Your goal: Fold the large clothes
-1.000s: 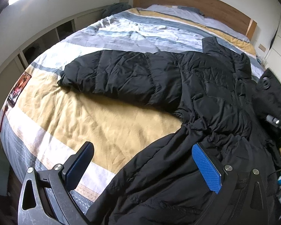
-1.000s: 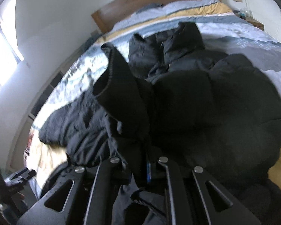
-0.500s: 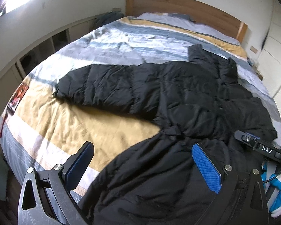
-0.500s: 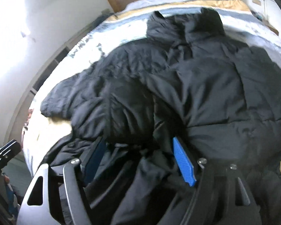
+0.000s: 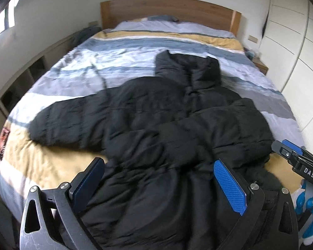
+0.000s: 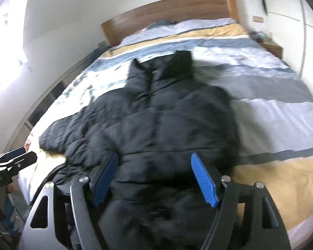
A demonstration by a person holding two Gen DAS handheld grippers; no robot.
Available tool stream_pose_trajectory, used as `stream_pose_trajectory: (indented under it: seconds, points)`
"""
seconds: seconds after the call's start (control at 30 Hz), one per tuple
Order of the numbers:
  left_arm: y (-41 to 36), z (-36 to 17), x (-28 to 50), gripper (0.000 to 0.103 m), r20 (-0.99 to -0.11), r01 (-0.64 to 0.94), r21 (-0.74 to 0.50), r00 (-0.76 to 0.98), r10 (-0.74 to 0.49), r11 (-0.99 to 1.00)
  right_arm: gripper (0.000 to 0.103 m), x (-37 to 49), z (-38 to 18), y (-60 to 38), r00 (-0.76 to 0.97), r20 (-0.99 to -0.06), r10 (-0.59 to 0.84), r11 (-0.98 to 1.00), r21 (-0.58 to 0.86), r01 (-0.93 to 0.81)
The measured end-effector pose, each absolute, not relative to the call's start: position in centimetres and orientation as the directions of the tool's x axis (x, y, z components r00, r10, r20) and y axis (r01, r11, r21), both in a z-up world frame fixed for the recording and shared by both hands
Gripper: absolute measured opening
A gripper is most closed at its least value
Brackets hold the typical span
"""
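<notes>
A black puffer jacket (image 5: 177,125) sprawls across the striped duvet (image 5: 135,56) at centre frame, collar toward the wooden headboard (image 5: 167,8), one sleeve folded over its chest, the other stretched toward the left edge. The left gripper (image 5: 158,185) and right gripper (image 6: 154,177) hover at the bottom of their views, blue pads spread wide, pinching nothing. White cabinets (image 5: 292,41) fill the upper right. "DAS" is legible on the right gripper's body.

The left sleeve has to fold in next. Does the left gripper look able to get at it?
Probably yes. The left gripper is open and empty, and the outstretched sleeve lies flat on the bed with nothing on it.
</notes>
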State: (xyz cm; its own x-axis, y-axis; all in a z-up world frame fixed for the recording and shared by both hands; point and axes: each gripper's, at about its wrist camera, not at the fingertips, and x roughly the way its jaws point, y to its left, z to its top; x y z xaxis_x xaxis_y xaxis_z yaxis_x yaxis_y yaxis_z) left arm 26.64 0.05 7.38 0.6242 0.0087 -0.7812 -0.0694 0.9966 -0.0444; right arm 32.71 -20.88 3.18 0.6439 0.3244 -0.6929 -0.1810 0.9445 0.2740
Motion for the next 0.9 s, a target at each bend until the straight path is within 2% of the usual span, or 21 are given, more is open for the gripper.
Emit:
stream_pose_trajectory:
  seconds: [0.17,0.4,0.6,0.77,0.9]
  points:
    - [-3.9,4.6,32.0,0.102,-0.801,-0.039,-0.076,0.597,-0.038,0.996,0.072,35.6,2.0,-23.7,0.657,-0.711,0.25,0.967,0.216,-0.135]
    - [-7.4,-0.5,39.0,0.102,-0.816,-0.007,-0.085,0.574,-0.065,0.996,0.072,40.9,-1.3,-23.7,0.635,-0.737,0.229,0.973,0.192,-0.129]
    - [-5.6,-6.5,40.7,0.103,-0.865,-0.049,-0.034,0.502,-0.005,0.998,0.072,42.7,-6.0,-23.8,0.57,-0.779,0.26,0.966,0.206,-0.158]
    - [-2.4,-6.8,39.5,0.103,-0.873,-0.079,-0.074,0.487,-0.026,0.994,0.072,42.0,-6.8,-25.9,0.57,-0.791,0.224,0.974,0.172,-0.145]
    - [-2.7,-4.0,37.2,0.102,-0.834,-0.087,-0.006,0.55,0.043,0.996,0.072,40.8,-5.1,-26.6,0.601,-0.782,0.167,0.986,0.122,-0.115]
